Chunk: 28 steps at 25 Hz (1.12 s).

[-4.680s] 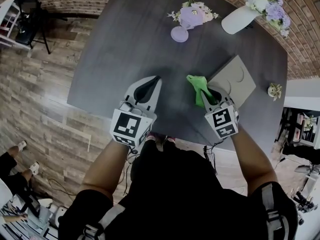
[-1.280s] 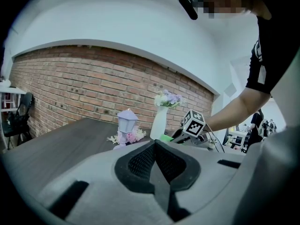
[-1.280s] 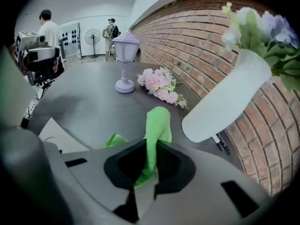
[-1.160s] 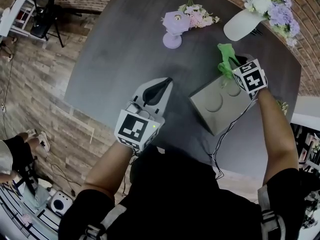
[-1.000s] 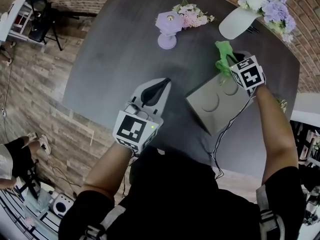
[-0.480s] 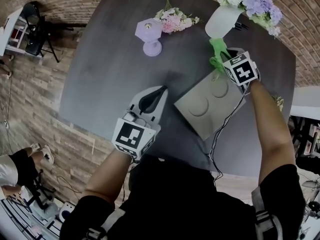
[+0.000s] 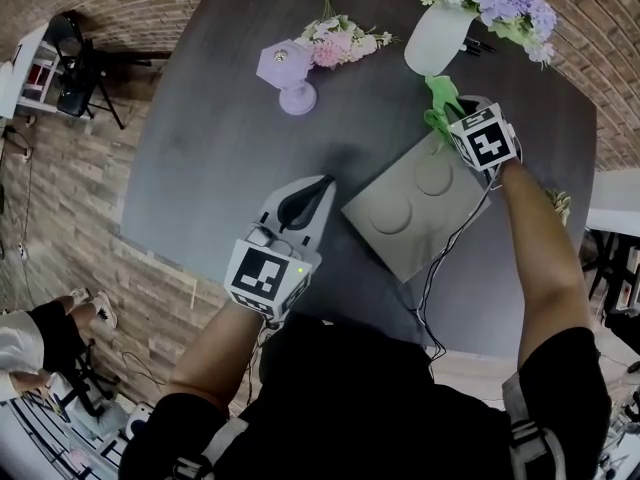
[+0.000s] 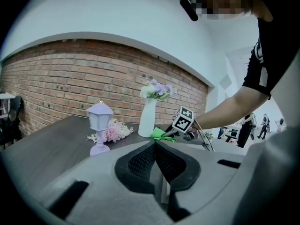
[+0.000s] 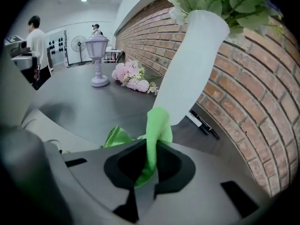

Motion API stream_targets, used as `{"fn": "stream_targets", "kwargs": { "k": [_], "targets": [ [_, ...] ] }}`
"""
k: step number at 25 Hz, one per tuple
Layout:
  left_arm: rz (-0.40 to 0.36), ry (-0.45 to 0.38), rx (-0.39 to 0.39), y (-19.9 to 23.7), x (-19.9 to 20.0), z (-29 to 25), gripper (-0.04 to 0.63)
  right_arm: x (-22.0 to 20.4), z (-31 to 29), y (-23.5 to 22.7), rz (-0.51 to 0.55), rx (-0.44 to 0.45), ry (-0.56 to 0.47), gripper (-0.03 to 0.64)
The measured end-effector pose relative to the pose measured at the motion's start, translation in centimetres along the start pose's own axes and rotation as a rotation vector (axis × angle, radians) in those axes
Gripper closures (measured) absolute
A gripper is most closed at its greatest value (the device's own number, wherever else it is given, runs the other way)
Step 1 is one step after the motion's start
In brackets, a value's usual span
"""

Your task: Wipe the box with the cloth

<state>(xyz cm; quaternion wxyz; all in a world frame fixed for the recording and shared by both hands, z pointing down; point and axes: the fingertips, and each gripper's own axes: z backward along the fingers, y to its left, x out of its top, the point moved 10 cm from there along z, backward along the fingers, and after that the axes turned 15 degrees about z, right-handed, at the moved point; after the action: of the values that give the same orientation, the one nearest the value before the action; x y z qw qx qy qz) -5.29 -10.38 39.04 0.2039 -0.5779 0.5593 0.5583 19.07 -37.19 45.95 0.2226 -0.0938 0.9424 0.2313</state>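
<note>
A flat grey box [image 7: 415,203] with two round dents lies on the dark table [image 7: 240,138]. My right gripper [image 7: 447,123] is shut on a green cloth [image 7: 440,103] at the box's far corner, just in front of the white vase [image 7: 432,40]. In the right gripper view the cloth [image 9: 154,135] sticks up between the closed jaws, and the box edge [image 9: 44,125] shows at the left. My left gripper [image 7: 312,190] is shut on nothing, over the table left of the box. From the left gripper view the cloth [image 8: 161,134] shows far off.
A lilac lantern [image 7: 283,72] and pink flowers [image 7: 338,43] stand at the back of the table. The vase [image 9: 190,60] of flowers is close ahead of the right gripper, with pens [image 9: 202,123] by the brick wall. A small plant [image 7: 556,204] sits at the right edge.
The right gripper has carried the cloth from the box's near left corner across to its far corner by the vase. The left gripper has stayed put, shut.
</note>
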Motion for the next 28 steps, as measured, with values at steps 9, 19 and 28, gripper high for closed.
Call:
{"fn": "stream_targets", "kwargs": {
  "k": [9, 19, 28],
  "targets": [
    [-0.003, 0.031, -0.017, -1.0, -0.1, -0.7, 0.586, -1.8, 1.5, 1.4, 0.008, 0.025, -0.006, 0.578],
    [-0.030, 0.021, -0.084, -2.9, -0.2, -1.9, 0.586, -6.0, 5.0, 2.9, -0.017, 0.010, 0.026, 0.578],
    [-0.050, 0.031, -0.132, -4.6, -0.6, -2.1, 0.586, -9.5, 7.7, 4.0, -0.068, -0.025, 0.058, 0.578]
  ]
}}
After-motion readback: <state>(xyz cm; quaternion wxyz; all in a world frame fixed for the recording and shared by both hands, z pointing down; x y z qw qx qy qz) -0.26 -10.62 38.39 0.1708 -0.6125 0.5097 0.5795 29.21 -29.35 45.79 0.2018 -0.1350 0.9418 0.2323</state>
